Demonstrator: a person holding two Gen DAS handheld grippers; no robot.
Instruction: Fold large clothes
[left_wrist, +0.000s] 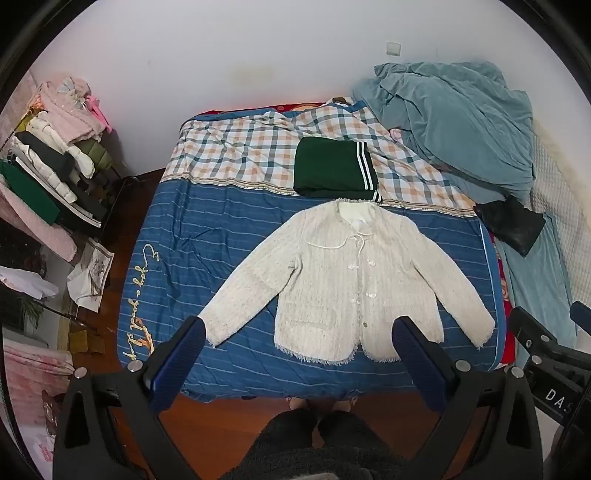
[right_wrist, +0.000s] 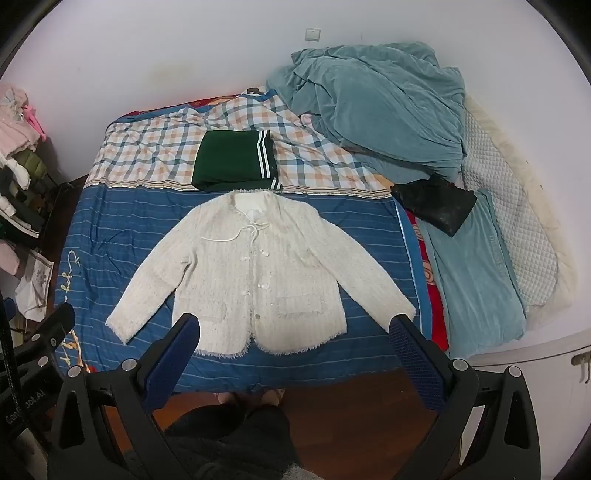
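A cream tweed jacket (left_wrist: 343, 280) lies flat and face up on the blue striped bed cover (left_wrist: 207, 229), both sleeves spread out; it also shows in the right wrist view (right_wrist: 255, 273). A folded dark green garment with white stripes (left_wrist: 334, 168) lies just beyond its collar, also in the right wrist view (right_wrist: 234, 160). My left gripper (left_wrist: 301, 332) is open and empty, held above the jacket's hem. My right gripper (right_wrist: 295, 330) is open and empty, also above the hem. The right gripper's body shows at the left view's right edge (left_wrist: 546, 343).
A rumpled teal blanket (right_wrist: 373, 110) and a black garment (right_wrist: 436, 203) lie on the bed's right side. A rack piled with clothes (left_wrist: 55, 155) stands at the left. Wooden floor (right_wrist: 351, 413) and the person's feet are below the bed's near edge.
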